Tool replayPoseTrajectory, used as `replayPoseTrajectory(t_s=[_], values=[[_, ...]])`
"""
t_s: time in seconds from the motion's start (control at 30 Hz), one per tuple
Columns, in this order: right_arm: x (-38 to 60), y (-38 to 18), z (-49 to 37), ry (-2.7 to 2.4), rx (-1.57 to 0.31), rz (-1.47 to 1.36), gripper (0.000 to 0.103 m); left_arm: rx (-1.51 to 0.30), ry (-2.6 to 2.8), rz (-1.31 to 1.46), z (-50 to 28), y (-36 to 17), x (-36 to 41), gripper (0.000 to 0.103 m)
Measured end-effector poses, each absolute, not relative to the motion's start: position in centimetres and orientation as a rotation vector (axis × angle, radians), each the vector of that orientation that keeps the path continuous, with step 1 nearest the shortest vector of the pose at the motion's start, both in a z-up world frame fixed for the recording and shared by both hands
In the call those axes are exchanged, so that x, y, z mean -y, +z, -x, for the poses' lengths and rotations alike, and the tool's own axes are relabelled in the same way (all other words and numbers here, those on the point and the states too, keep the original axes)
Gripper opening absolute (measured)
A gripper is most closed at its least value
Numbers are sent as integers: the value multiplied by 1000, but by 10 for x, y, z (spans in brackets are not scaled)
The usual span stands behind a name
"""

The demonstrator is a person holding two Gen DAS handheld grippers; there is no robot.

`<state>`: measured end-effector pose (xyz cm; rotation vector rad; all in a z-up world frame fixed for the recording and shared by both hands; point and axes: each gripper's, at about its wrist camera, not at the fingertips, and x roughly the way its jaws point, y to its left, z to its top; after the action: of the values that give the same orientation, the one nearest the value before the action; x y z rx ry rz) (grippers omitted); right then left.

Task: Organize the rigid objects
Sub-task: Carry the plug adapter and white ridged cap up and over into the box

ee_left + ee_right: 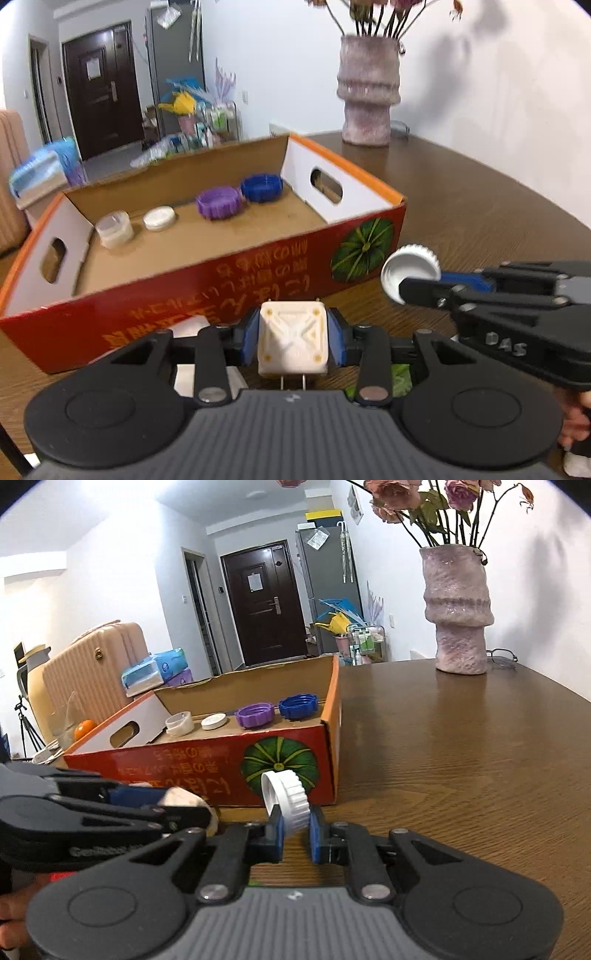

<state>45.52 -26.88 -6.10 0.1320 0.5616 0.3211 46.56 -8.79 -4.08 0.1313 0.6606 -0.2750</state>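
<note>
— What do you hold?
— My left gripper (293, 338) pinches a white plug (292, 339); my right gripper (295, 830) pinches a white cap (286, 797), both before the red box (207, 295) on the table (461, 757).

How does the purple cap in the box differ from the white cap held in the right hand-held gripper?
The purple cap lies flat on the floor of the box, open side up; the white cap stands on edge between the pads of the right hand-held gripper, in front of the box. The purple cap has chunky lobes, the white fine ridges. Both are round screw caps.
</note>
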Motion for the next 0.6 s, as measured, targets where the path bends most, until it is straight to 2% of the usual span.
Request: replayPoseTrajectory(t_s=[0.4,0.6], values=[[253,-20,-384,305,-436,-87,13,-405,-131,-11,-348,35,33,39],[246,3,-324,307,-376,-93,13,-342,-82,21,-271,41,3,39]])
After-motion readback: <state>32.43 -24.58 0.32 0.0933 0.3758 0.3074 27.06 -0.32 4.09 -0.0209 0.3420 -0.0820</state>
